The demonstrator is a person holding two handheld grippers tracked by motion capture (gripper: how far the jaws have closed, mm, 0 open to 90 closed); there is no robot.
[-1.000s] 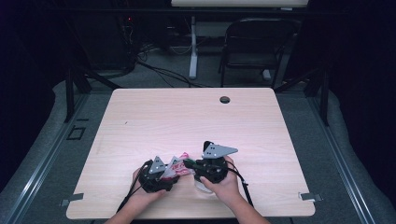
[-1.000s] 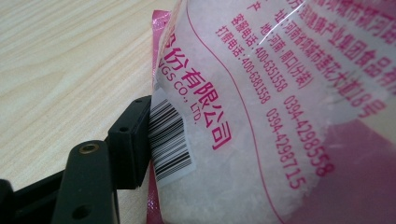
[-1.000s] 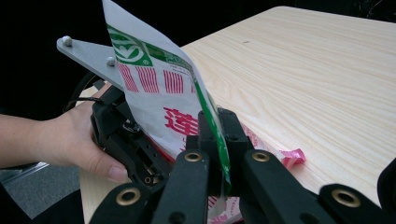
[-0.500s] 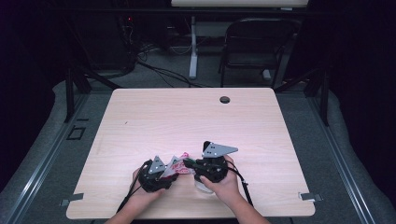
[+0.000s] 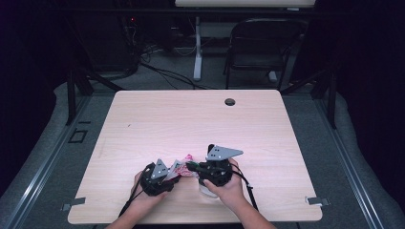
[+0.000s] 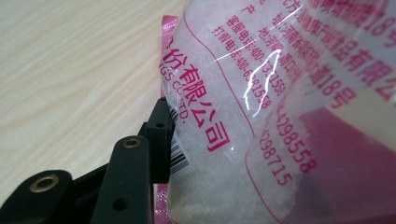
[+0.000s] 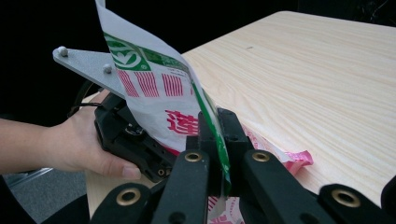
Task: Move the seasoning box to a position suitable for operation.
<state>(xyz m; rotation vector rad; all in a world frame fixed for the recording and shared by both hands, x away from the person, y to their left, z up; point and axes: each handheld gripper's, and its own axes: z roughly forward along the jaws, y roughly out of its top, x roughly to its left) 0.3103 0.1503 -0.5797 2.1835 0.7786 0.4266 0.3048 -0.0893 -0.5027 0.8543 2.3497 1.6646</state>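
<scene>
A clear bag [image 5: 184,162] of white crystals with pink print lies between my two grippers near the table's front edge. My left gripper [image 5: 173,172] has just been closing its jaws on the bag [image 6: 261,116]. The one visible finger [image 6: 159,135] lies against the film by the barcode, and the bag hides the other. My right gripper [image 7: 219,128] is shut on the thin green-and-white top edge of the bag [image 7: 159,88], which stands up between its jaws. In the high view my right gripper [image 5: 192,166] points left toward the bag.
The wooden table [image 5: 191,119] stretches away bare beyond the hands, with a round cable hole [image 5: 229,101] near its far edge. A black folding chair [image 5: 260,47] and floor cables stand behind the table. In the right gripper view a hand [image 7: 70,140] holds the left gripper.
</scene>
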